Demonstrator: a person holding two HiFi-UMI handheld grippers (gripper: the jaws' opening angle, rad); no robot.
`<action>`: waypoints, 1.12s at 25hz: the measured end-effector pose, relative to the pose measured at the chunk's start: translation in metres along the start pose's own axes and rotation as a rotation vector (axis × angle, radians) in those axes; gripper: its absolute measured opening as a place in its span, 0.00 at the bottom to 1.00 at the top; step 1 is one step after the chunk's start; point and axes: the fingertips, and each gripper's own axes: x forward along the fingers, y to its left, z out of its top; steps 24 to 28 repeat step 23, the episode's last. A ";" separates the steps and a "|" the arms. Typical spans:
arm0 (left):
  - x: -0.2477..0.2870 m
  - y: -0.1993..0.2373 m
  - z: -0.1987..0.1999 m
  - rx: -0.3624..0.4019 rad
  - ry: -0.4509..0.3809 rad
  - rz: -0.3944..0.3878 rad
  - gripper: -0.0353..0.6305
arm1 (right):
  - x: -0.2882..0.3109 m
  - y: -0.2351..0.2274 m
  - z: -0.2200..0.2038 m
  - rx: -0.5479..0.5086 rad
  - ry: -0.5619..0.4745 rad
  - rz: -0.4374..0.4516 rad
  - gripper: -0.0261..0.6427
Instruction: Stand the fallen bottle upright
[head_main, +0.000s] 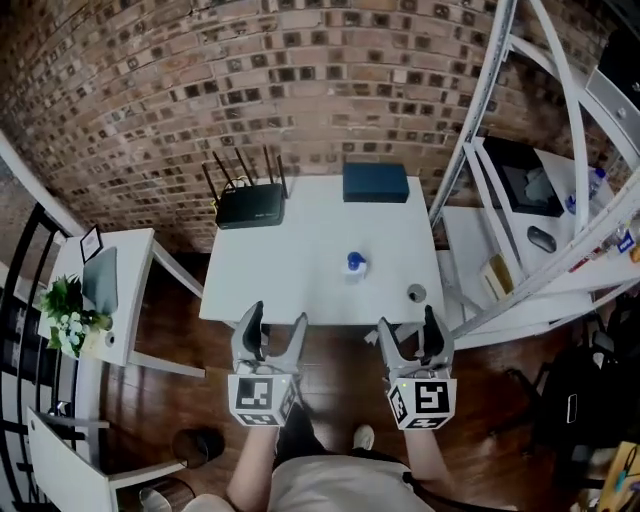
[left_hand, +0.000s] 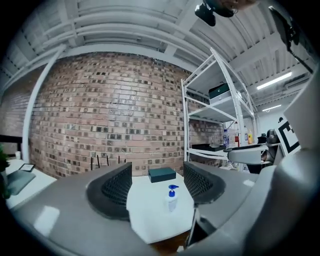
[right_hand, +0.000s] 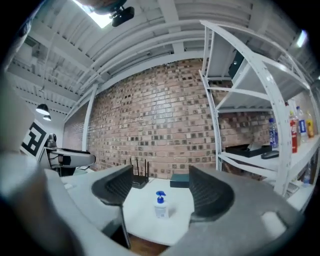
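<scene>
Biggest thing here is the brick wall (head_main: 250, 80) at the back, with a white shelf rack (head_main: 560, 200) running down the right side. In front of the wall sits a white tabletop (head_main: 290, 270). At its far edge there's a black router (head_main: 250, 205) with its antennas up, and a dark blue box (head_main: 375, 183) next to it on the right.

Both tongs are held just off the near edge of the tabletop, over the wood floor, pointing level at it. The left tongs (head_main: 276, 318) are spread wide with nothing in them, and the same goes for the right tongs (head_main: 408, 322): wide apart, empty.

The bottle (head_main: 355, 265), clear with a blue pump top, is a bit right of the middle of the tabletop, and it's standing upright, well apart from both tongs. Each gripper view frames it between the jaws but far off.

Smallest bit: a little grey round thing (head_main: 416, 293) near the front right corner; can't tell what it is.
</scene>
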 end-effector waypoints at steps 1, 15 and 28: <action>-0.011 -0.011 0.000 0.001 0.004 0.010 0.55 | -0.011 -0.001 -0.006 0.013 0.016 0.014 0.54; -0.073 -0.062 0.021 0.071 -0.022 -0.080 0.54 | -0.068 0.028 0.036 -0.080 -0.046 0.010 0.54; -0.102 -0.012 0.020 -0.003 -0.058 -0.090 0.54 | -0.072 0.085 0.034 -0.089 -0.063 0.006 0.50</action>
